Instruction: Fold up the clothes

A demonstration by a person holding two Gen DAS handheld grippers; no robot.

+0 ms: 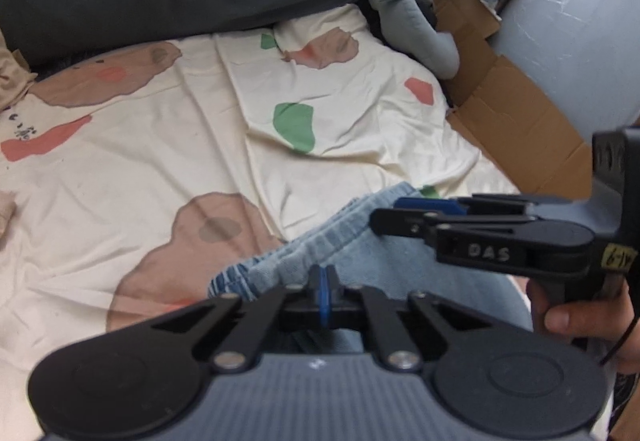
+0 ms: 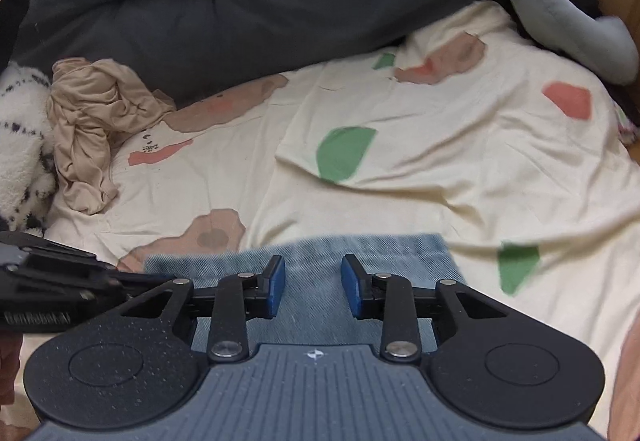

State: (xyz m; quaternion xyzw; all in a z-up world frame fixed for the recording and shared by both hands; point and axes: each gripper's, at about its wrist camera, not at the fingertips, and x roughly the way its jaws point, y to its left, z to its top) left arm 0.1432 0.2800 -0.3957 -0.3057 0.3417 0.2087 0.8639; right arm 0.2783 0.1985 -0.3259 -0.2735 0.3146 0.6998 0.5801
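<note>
**Jeans at near edge of bed, left pinch made, right jaws apart**

Your left gripper [image 1: 324, 281] has its blue pads pressed together. The jeans [image 1: 360, 261] bunch directly at and under those pads, at a ribbed edge that looks like the waistband, so you appear to be pinching that edge, though the cloth between the pads themselves is not visible. That hold seems meant to anchor one end for the fold.

Your right gripper [image 2: 313, 287] stands with its jaws spread over the flat denim, nothing between the pads [image 2: 276, 281]; they hover over the cloth rather than pressing on it. In the left wrist view it comes in from the right, lying across the jeans just beside your left pinch, held by a hand [image 1: 580, 321]. I judge it is lining up for a second grip on the same edge.

The jeans lie at the near edge of the sheet [image 2: 400, 161], fairly flat on the right side, rumpled on the left.

Further out, the sheet is creased but bare through the middle. To the left sits a crumpled tan garment [image 2: 88, 121] against a fleecy white item [image 2: 20, 145]. A dark duvet [image 2: 240, 1] banks along the far side. A grey cushion [image 1: 412, 21] and cardboard [image 1: 512, 121] crowd the far right corner.

The two grippers are close together; mind they do not collide.
</note>
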